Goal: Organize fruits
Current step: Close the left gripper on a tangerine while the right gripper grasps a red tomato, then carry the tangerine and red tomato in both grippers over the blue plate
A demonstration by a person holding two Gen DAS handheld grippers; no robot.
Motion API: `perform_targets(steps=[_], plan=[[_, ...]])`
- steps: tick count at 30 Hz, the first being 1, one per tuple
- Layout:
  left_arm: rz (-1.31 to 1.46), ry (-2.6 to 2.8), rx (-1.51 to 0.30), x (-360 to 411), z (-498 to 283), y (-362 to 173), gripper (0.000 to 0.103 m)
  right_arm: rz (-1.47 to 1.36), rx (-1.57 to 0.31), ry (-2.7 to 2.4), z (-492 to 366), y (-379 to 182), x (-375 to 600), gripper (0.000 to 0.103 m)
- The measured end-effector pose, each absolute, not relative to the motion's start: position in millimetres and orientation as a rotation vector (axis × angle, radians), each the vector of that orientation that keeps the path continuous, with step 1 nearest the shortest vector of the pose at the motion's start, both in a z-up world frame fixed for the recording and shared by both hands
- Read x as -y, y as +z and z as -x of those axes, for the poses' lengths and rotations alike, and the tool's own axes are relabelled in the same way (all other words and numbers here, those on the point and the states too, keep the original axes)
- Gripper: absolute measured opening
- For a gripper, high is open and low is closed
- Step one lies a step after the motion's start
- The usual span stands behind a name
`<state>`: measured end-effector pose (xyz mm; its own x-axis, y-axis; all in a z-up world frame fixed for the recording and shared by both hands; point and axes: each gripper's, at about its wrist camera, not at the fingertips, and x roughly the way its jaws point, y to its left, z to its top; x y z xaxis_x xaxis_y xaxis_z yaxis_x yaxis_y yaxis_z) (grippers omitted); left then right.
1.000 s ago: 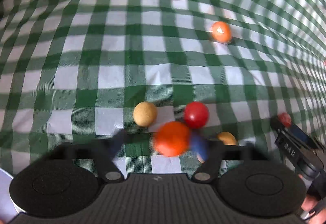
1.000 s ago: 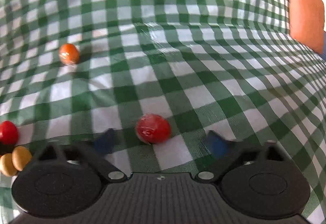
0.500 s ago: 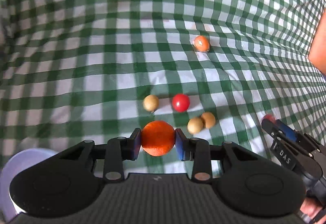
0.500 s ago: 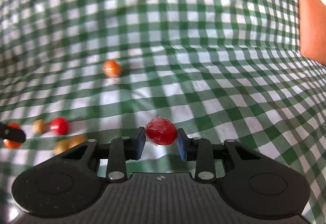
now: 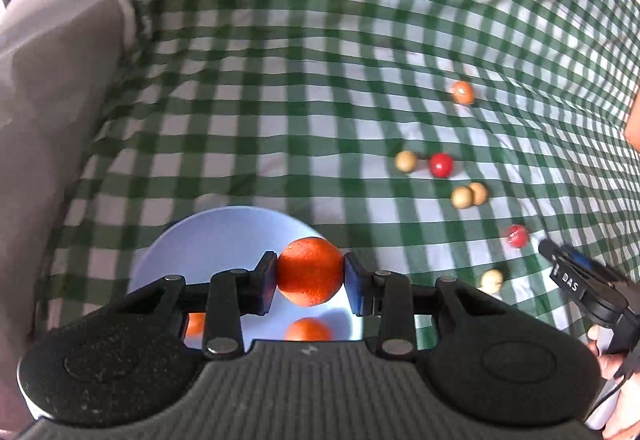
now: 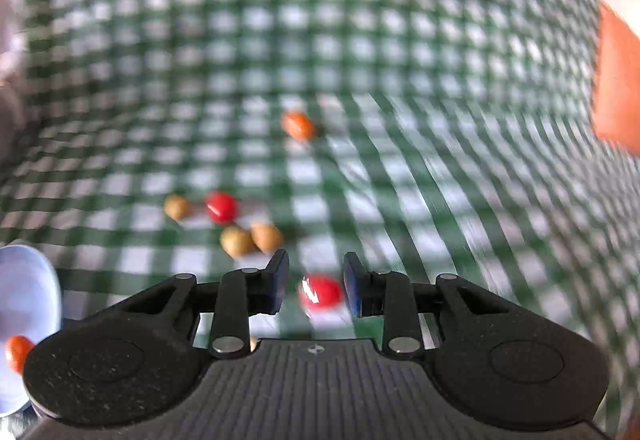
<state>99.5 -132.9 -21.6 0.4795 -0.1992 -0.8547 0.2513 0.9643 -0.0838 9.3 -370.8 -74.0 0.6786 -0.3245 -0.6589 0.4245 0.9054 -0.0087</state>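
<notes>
My left gripper (image 5: 310, 278) is shut on an orange fruit (image 5: 310, 271) and holds it above a pale blue plate (image 5: 216, 240). Two orange fruits (image 5: 308, 330) lie on that plate, partly hidden by the gripper. My right gripper (image 6: 316, 280) stands with its jaws slightly apart; a red fruit (image 6: 321, 293) shows blurred between them, not touching the pads. In the left wrist view that red fruit (image 5: 517, 235) lies on the cloth just ahead of the right gripper (image 5: 560, 260).
On the green checked cloth (image 5: 320, 80) lie another orange fruit (image 5: 462, 93), a red fruit (image 5: 441, 164), three tan fruits (image 5: 406, 161) near it and one tan fruit (image 5: 492, 280) nearer. A grey cushion (image 5: 48, 120) is at left, an orange cushion (image 6: 618, 88) at right.
My left gripper carried the orange fruit left and back to above the plate. My right gripper lifted; its jaws parted and the red fruit slipped out of the pads.
</notes>
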Motion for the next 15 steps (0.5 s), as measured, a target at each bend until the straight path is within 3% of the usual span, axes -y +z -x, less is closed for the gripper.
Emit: perform_targets(steps=[3,6,10,12,13,15], plan=[[-0.063,-0.266,-1.032,118.5,-99.8,-22.3,0.039,-0.205,-0.75,-0.439,-9.5,-88.8,385.1,0.036],[-0.059,-0.261,-1.042,115.9,-100.4,-26.8,0.039,-0.201,-0.761,-0.429,-26.2,-99.5,393.1,0.053],[-0.059,-0.279,-1.055,122.9,-102.3,-29.8,0.039,-0.16,-0.804,-0.447,-60.6,-119.6,403.3,0.055],[-0.065,-0.293,-1.056,129.3,-103.3,-31.5,0.039,-0.118,-0.818,-0.432,-73.4,-127.3,404.5,0.052],[-0.068,-0.298,-1.054,132.3,-103.6,-31.3,0.039,-0.1,-0.826,-0.42,-77.3,-130.9,403.3,0.036],[-0.066,-0.307,-1.049,136.4,-104.1,-30.7,0.039,-0.085,-0.819,-0.417,-78.7,-130.6,399.6,0.031]])
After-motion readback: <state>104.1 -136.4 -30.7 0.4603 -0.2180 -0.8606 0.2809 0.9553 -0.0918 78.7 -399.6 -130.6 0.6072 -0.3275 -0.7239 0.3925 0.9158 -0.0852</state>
